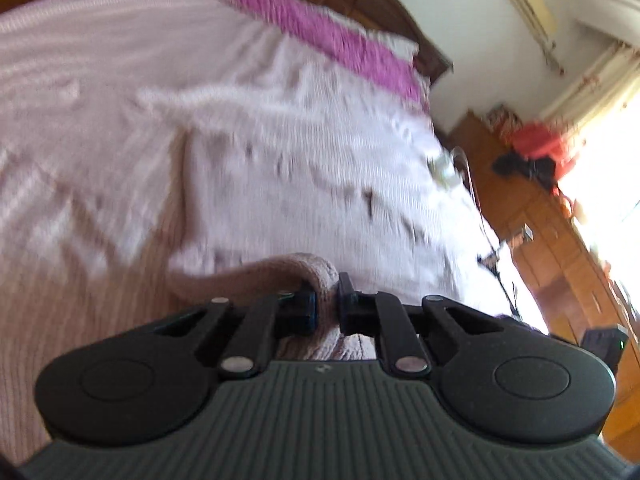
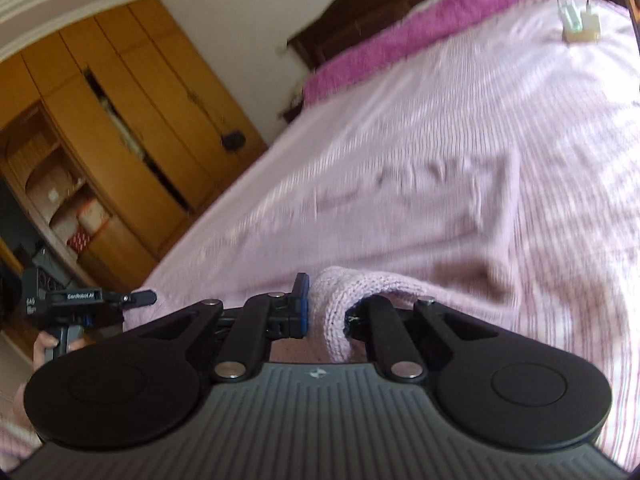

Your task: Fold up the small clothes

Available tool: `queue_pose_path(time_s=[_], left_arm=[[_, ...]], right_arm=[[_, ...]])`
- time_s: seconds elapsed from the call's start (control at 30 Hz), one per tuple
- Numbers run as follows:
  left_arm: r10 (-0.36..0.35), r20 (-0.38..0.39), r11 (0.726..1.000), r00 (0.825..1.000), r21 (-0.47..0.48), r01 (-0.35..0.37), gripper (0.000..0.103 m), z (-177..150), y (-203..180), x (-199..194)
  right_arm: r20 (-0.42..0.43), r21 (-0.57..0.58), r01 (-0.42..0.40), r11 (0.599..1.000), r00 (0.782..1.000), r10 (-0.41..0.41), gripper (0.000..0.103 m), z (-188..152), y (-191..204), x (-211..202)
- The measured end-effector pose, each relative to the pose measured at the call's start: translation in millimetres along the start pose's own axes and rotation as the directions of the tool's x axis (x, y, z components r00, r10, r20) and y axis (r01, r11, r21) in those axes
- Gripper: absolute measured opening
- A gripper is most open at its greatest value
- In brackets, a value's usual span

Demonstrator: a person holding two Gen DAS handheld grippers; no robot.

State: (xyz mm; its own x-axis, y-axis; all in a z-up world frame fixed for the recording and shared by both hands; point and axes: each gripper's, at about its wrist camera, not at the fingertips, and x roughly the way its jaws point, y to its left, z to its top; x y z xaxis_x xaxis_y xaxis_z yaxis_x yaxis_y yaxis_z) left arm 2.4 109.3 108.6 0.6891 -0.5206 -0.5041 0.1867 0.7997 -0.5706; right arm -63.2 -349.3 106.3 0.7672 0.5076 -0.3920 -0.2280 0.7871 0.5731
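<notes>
While lying spread over the bed (image 1: 60,80) ahead of both sets of jaws, pink knit garment (image 1: 280,152) pinched at one thick folded edge between closed left gripper (image 1: 327,300) jaws and at another between right gripper (image 2: 326,308) jaws, with purple pillow (image 2: 420,28) far beyond.

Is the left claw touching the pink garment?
Touching. The left wrist view shows the left claw pinching a fold of the pink garment between its fingers.
</notes>
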Motion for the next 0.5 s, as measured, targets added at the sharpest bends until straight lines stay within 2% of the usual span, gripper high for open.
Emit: queue_pose_path(time_s=[0.13,0.27,0.4,0.5], left_arm=[[0.028,0.086,1.0,0.996,-0.007,-0.028,0.012,31.4,1.2,7.6],[0.084,0.105,0.996,0.991,0.003,-0.085,0.012,59.1,5.0,35.5],[0.155,0.078,0.986,0.985,0.055,-0.16,0.012,71.2,13.3,79.4],[0.231,0.055,0.964,0.971,0.12,-0.237,0.013,67.7,21.6,109.0]], right_arm=[[0.099,0.02,0.028,0.999,0.995,-0.029,0.01,30.6,-8.8,13.2],[0.15,0.036,0.091,0.995,0.984,-0.096,0.01,54.8,-23.8,40.9],[0.129,0.082,0.178,0.981,0.974,-0.187,0.01,62.2,-48.9,77.3],[0.082,0.086,0.265,0.96,0.959,-0.272,0.01,58.8,-66.9,106.4]])
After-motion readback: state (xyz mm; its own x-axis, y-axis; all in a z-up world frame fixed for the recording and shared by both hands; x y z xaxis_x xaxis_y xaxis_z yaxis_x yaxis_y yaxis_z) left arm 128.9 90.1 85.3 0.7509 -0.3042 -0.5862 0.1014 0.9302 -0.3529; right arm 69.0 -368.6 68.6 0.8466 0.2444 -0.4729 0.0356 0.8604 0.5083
